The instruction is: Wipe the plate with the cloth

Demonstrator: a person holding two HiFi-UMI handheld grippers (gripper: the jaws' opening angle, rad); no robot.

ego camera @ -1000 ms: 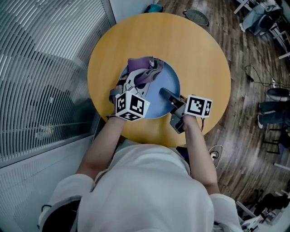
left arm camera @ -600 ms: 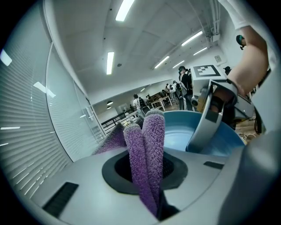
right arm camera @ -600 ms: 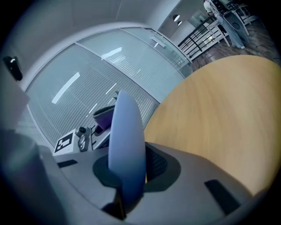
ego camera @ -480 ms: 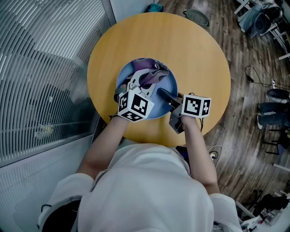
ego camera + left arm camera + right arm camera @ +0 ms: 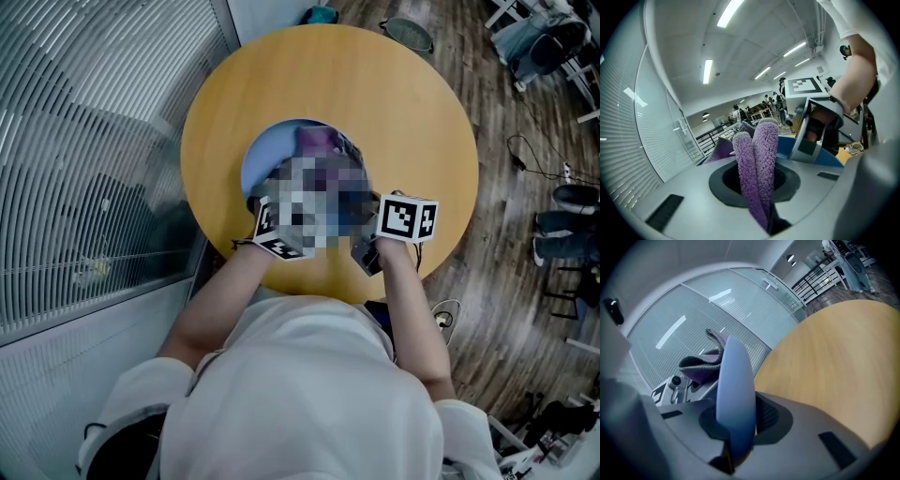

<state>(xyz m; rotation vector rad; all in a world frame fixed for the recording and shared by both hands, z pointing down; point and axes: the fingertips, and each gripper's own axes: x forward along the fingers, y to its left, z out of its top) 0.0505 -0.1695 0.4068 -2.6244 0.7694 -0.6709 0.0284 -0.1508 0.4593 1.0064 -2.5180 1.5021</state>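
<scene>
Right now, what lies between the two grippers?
The blue plate, gripped by the right gripper, and the purple cloth in the left gripper; the left gripper view shows both.

Wears a white short-sleeved shirt (image 5: 309, 394), filling the lower centre of the head view. Shows smooth grey casings on the left gripper (image 5: 759, 159) and right gripper (image 5: 736, 399), each topped by 1 white cube (image 5: 408, 217) with black square markers.

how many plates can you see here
1: the blue plate over the round table, its near rim clamped in the right tongs. A blurred patch covers part of it, so another could be hidden.
</scene>
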